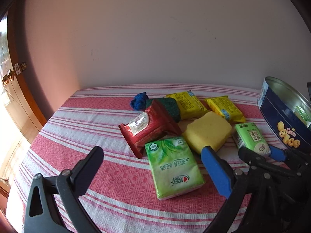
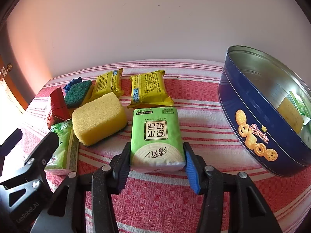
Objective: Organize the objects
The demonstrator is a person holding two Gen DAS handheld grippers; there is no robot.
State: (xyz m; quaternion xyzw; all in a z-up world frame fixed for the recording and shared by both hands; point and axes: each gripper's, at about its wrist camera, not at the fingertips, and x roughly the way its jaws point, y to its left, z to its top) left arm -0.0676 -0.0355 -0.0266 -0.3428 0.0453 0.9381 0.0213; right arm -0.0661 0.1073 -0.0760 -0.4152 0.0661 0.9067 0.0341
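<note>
1. Left tool (image 1: 153,167): jaws spread wide, holding nothing. It hovers low over the near-left of the striped surface (image 1: 81,120), angled toward the far side, with the bigger green tissue pack (image 1: 174,168) lying flat between the fingers; no contact that I can see. Looks parked, or lined up for that pack next.
2. Centre pile: red snack packet (image 1: 149,130), green scrub pad (image 2: 77,93), blue cloth ball (image 1: 139,101), two yellow packets (image 2: 148,88) at the far side, yellow sponge (image 2: 99,116) nearer. All loose, crowded together, some overlapping. Probably still waiting to be sorted.
3. Right tool (image 2: 156,162): narrowed onto the small green tissue pack (image 2: 156,139), a pad against each long side at its near end. The pack looks to be still on the surface. Tool held low and level, pointing far.
4. Far right: open blue cookie tin (image 2: 252,120), close to the gripped pack, already holding a sponge and a green pack. Likely the drop target.
</note>
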